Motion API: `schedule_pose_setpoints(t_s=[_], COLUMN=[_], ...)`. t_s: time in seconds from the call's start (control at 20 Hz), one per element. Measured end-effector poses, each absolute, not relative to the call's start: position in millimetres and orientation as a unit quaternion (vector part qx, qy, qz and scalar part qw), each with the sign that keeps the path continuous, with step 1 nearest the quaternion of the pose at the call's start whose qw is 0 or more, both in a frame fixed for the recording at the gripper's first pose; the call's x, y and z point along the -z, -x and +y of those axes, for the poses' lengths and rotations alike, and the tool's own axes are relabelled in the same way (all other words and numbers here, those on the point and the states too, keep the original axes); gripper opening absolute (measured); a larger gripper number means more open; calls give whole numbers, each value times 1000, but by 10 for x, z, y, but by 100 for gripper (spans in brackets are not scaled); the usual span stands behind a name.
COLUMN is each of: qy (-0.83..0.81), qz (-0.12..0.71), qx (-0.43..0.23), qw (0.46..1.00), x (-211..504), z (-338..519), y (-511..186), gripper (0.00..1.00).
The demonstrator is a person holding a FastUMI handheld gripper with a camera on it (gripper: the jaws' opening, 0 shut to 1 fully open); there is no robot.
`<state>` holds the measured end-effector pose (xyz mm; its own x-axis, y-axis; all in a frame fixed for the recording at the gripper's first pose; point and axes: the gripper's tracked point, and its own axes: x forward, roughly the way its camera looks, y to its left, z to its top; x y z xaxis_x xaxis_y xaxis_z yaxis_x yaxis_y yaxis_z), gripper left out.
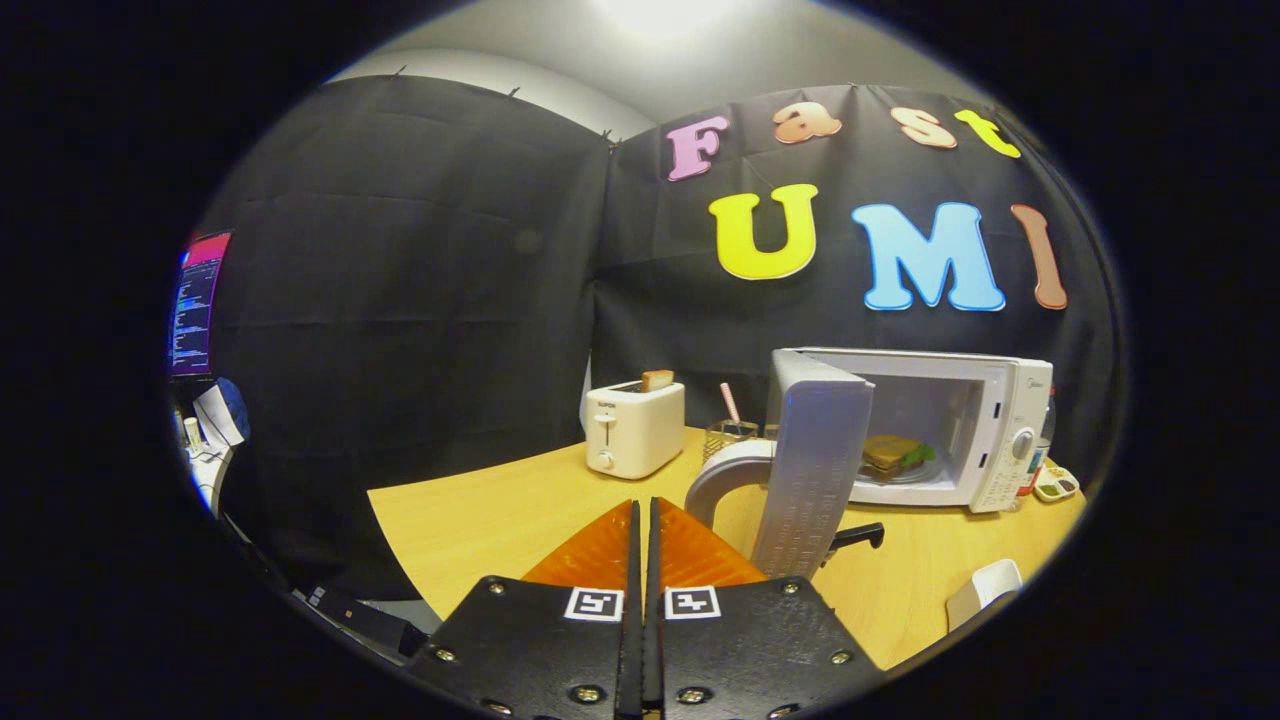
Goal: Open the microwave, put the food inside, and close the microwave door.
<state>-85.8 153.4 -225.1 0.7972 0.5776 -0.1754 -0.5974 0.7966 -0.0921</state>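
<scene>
A white microwave [985, 430] stands on the wooden table [500, 520], beyond my fingers and to their right. Its door [812, 465] hangs open, swung out toward me, with a curved white handle [722, 475] on its outer face. Inside, a sandwich with a green leaf [893, 455] lies on the glass plate. My gripper [644, 505] is shut with nothing between the fingers. The fingertips sit just left of the door handle, apart from it.
A white toaster [634, 428] with a slice of bread in it stands behind the fingers. A glass cup with a pink stick [730, 432] is beside the door. A white dish [983, 590] and a small paint tray [1056, 484] lie right. A monitor [198, 305] glows far left.
</scene>
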Motion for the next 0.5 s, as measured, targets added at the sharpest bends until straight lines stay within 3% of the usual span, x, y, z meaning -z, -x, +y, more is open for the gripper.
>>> schedule_pose_setpoints(t_s=[0.5], qy=[78], qz=[65], qx=[-170], qw=[980], x=[2141], z=[371], y=[53], gripper=[1])
